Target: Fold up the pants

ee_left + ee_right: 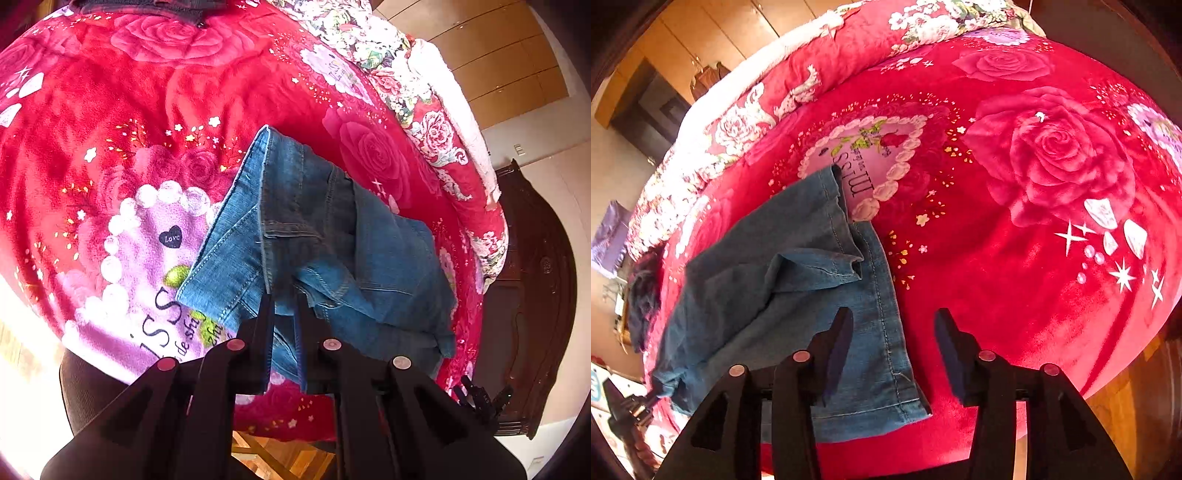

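Underneath, a red rose-print blanket (92, 129) is covering the bed, with wooden wardrobe doors (509, 66) standing behind it. Blue denim pants (332, 240) are lying bunched on the blanket. The left hand-held gripper (284, 295) is pointing steeply down, pinching a fold of the pants, while the right hand-held gripper (894, 317) is hovering with jaws parted above a pant leg, gripping nothing.

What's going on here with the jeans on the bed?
A person with a gripper in each hand is folding blue jeans on a red rose blanket. The left gripper is shut on a bunched edge of the denim. The right gripper hangs open above a trouser leg, gripping nothing.
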